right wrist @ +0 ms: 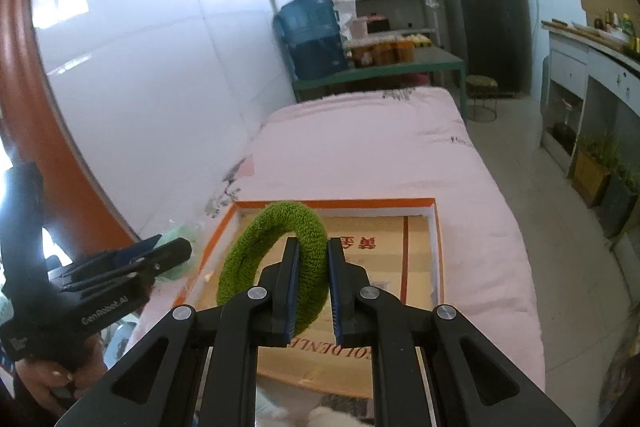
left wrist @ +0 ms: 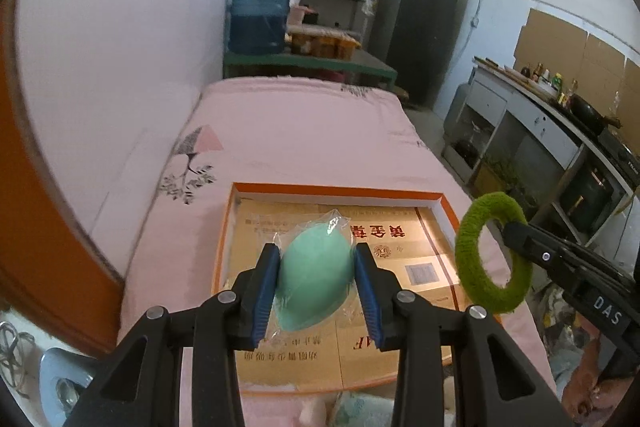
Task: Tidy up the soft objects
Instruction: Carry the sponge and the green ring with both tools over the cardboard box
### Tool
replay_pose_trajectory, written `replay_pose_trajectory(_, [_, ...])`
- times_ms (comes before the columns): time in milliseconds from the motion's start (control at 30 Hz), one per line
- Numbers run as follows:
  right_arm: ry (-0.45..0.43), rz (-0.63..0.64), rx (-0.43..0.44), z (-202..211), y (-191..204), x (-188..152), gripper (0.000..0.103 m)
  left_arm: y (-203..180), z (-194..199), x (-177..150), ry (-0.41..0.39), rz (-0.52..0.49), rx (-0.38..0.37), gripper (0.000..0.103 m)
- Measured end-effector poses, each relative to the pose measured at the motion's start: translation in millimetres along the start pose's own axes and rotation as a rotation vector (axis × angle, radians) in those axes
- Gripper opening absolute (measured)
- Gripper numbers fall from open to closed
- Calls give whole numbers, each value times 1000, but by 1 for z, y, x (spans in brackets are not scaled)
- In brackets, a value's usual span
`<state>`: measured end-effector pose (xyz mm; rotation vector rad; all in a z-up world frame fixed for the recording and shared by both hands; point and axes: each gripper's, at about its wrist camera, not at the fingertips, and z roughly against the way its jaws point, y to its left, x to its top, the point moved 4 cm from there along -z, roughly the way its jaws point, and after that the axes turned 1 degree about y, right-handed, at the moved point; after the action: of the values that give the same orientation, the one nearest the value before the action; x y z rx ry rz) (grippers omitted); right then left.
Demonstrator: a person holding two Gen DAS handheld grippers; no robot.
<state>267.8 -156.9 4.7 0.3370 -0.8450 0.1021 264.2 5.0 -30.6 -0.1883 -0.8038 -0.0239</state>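
We observe the left gripper [left wrist: 316,269] clamped on a mint-green egg-shaped sponge [left wrist: 314,279] sealed in a clear plastic wrapper, the blue pads [left wrist: 267,293] pressing its two flanks. The sponge hangs above the orange-rimmed shallow box [left wrist: 340,190], which lies on the pink bedsheet [left wrist: 304,131] and is lined with tan cardboard bearing red printed characters. We observe the right gripper [right wrist: 313,269] closed on a green fuzzy ring [right wrist: 276,251], its jaws nearly together and pinching the right side of the loop (the rest of the ring arcs up and to the left of the fingers). In the right wrist view the ring hangs above the left half of the same box [right wrist: 436,247]; in the left wrist view the ring [left wrist: 494,255] appears just right of the box's right rim, held off the sheet. A person's hand [right wrist: 52,379] grips the handle of the left gripper at the lower left of the right wrist view. A blue water jug [left wrist: 259,13] stands on a green table [left wrist: 312,61] beyond the far end of the bed.
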Motion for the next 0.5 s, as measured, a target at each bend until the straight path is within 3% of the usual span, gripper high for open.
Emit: replay_pose_trajectory(500, [223,-46,-21,-105,-35,-8,13,9,-91,2,189,-3,6,38])
